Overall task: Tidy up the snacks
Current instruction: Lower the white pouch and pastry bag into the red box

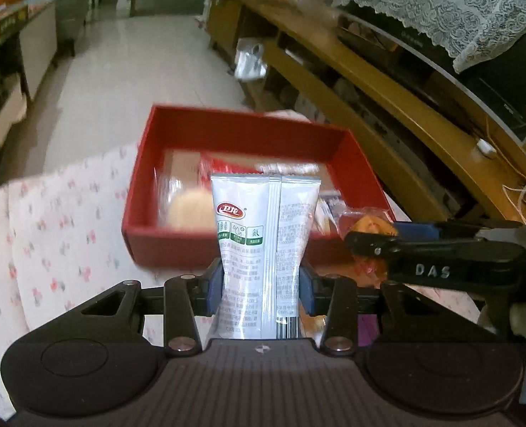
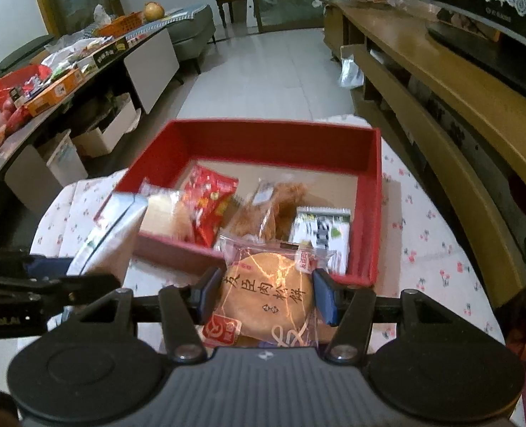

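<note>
Mid-transfer: left gripper clamped on silver sachet, right gripper clamped on wrapped pastry, both lower centre before red box; next, release inside.

The supporting surface is a table covered by a white cloth printed with small red flowers, its edges draping downward at the left. One red open-topped box rests directly on the cloth, near the far edge. Inside the box lie several wrapped snacks: a red packet, a clear-wrapped brown pastry, and a silver-edged packet against the right wall.
</note>
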Demonstrator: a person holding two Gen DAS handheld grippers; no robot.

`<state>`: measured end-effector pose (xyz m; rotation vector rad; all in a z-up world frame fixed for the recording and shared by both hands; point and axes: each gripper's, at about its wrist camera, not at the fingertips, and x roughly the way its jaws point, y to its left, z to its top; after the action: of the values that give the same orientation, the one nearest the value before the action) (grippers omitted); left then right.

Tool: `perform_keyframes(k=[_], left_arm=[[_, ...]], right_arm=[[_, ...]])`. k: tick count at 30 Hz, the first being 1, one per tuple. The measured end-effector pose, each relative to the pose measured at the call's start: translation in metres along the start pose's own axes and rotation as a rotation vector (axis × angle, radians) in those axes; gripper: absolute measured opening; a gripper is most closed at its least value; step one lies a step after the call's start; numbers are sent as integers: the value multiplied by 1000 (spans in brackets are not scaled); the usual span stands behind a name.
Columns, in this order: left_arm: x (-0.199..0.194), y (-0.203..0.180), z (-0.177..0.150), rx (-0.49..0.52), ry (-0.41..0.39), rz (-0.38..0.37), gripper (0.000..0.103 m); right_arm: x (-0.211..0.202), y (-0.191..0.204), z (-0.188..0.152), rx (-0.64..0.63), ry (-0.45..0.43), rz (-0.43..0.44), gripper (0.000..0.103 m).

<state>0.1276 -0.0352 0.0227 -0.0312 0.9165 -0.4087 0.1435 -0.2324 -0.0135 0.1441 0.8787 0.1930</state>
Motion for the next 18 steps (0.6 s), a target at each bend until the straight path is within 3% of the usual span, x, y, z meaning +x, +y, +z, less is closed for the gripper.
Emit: perform_keyframes(k=[8, 18], left_arm=[[36, -2, 37, 20, -41, 67, 51], [77, 10, 48, 19, -18, 123, 52]], right_arm=[[32, 4, 37, 2, -58, -65, 64], [80, 1, 48, -12, -21, -106, 64]])
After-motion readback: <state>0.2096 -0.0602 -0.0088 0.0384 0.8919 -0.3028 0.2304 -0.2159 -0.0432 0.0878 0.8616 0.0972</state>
